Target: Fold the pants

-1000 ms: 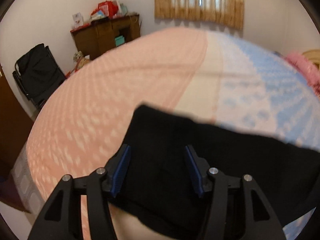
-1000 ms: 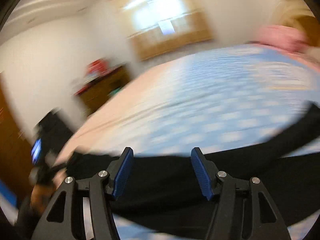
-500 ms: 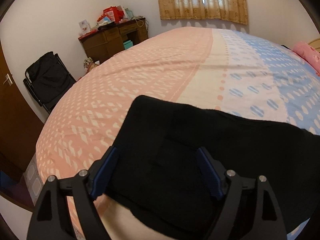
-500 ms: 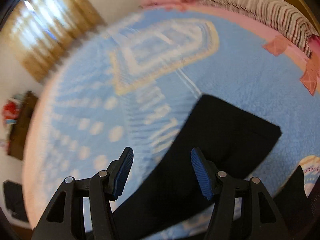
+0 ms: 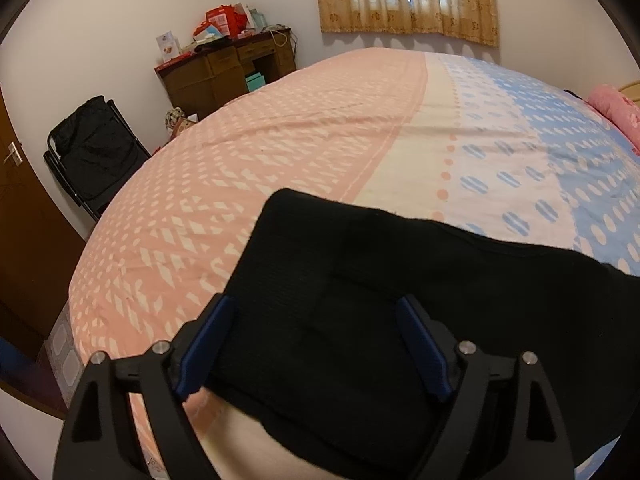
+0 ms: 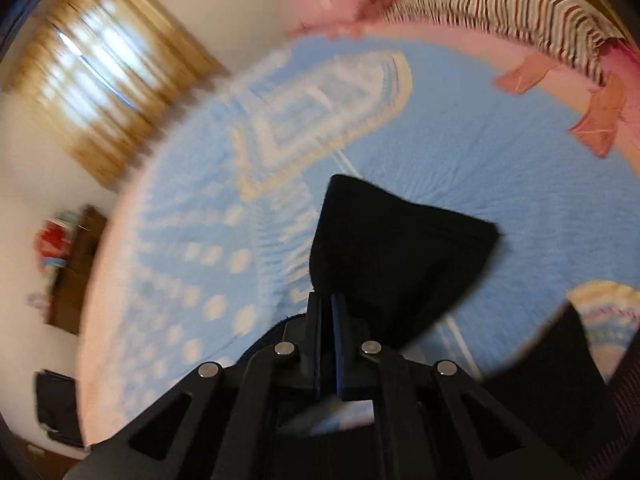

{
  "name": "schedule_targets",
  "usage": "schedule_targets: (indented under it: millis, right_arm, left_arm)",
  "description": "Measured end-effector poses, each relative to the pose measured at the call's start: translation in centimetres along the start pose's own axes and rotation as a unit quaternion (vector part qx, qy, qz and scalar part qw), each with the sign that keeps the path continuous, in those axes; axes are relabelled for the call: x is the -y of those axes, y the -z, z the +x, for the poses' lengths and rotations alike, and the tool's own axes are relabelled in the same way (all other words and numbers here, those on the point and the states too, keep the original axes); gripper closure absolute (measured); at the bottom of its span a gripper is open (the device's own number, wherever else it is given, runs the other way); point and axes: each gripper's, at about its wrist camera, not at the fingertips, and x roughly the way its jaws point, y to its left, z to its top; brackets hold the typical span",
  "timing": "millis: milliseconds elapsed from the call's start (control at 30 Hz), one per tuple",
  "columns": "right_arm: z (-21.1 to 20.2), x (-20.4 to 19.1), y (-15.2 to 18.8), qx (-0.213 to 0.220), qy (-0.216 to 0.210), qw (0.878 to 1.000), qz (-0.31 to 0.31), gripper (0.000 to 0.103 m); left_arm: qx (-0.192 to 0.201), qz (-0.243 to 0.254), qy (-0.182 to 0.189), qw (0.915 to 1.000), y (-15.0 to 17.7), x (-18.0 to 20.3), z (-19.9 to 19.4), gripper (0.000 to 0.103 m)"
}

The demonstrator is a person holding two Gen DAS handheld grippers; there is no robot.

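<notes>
The right gripper (image 6: 326, 308) has its blue pads pressed together on the near edge of the black pants (image 6: 396, 256), whose free end fans out ahead of it over the blue part of the bedspread (image 6: 460, 152). The left gripper (image 5: 314, 340) stands wide apart, its pads on either side of the other end of the pants (image 5: 360, 300) without touching, that end lying flat near the bed's edge on the pink part of the bedspread (image 5: 240, 184). The pinch looks shallow and takes only a corner, so a quick pull could slip the cloth free or drag a single layer and skew the fold; with nothing pinning the left end, the whole garment might slide instead. The right view is smeared by motion, so how many layers are caught cannot be told. The middle of the pants between the two ends falls outside both views, and a wooden desk (image 5: 224, 76) and a dark folding chair (image 5: 92, 156) sit beyond.
</notes>
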Motion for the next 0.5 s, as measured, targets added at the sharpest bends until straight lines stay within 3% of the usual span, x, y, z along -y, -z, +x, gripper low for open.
schedule_targets:
  millis: [167,267,367,500]
  right_arm:
    - [-8.1,4.0,4.2,0.039,-0.05,0.998,0.029,0.099]
    - [-9.8,7.2,7.4,0.027,-0.037,0.998,0.049,0.099]
    - [-10.5,10.0,9.3,0.019,-0.002,0.998,0.061,0.098]
    - [-13.5,12.5,9.2,0.068,0.092,0.991,0.063,0.098]
  left_arm:
    - [0.001,0.0,0.002,1.0,-0.1,-0.1,0.2,0.014]
    - [0.002,0.001,0.003,1.0,-0.3,-0.1,0.3,0.013]
    - [-0.004,0.0,0.006,1.0,-0.6,-0.2,0.4,0.013]
    - [-0.01,-0.003,0.037,0.9993,-1.4,-0.6,-0.2,0.013]
